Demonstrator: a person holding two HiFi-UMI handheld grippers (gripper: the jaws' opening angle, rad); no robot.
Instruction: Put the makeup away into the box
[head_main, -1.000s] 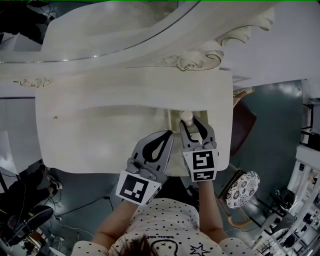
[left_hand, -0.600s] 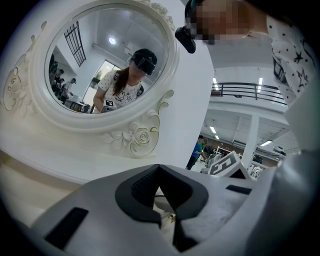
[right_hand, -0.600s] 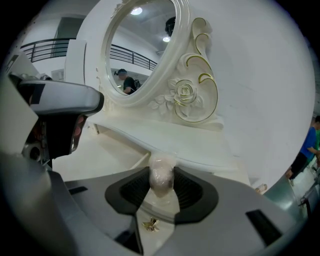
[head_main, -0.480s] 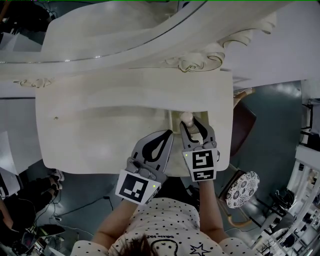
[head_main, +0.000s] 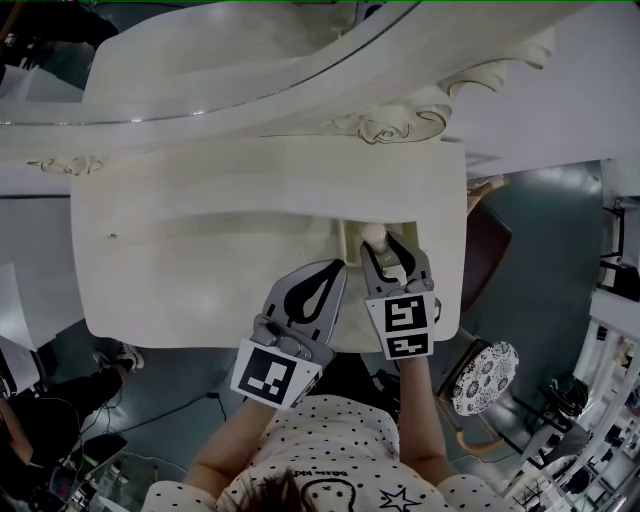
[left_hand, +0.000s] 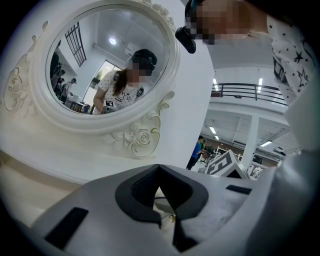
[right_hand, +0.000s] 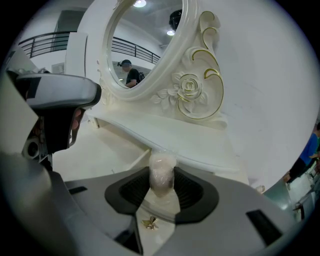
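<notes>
Evidently an opening step was in hand: no makeup and no box were shown in any view, so both were judged to be shut away or out of frame. The right gripper (head_main: 388, 248) was clenched on the pale, frosted, rounded knob (right_hand: 162, 172) at the front edge of the cream, carved dressing table (head_main: 200, 250). The left gripper (head_main: 338, 268) was held just beside it, its jaws closed on nothing. If a drawer was fronted by that knob, a straight pull toward the person was probably called for next, with the grip kept firm on so small a knob. The two grippers side by side were shown only in the head view. The pads pressed on the knob, a small gold ornament (right_hand: 150, 223) below it, and the face of the oval white-framed mirror (left_hand: 107, 60) were shown only in the gripper views.
</notes>
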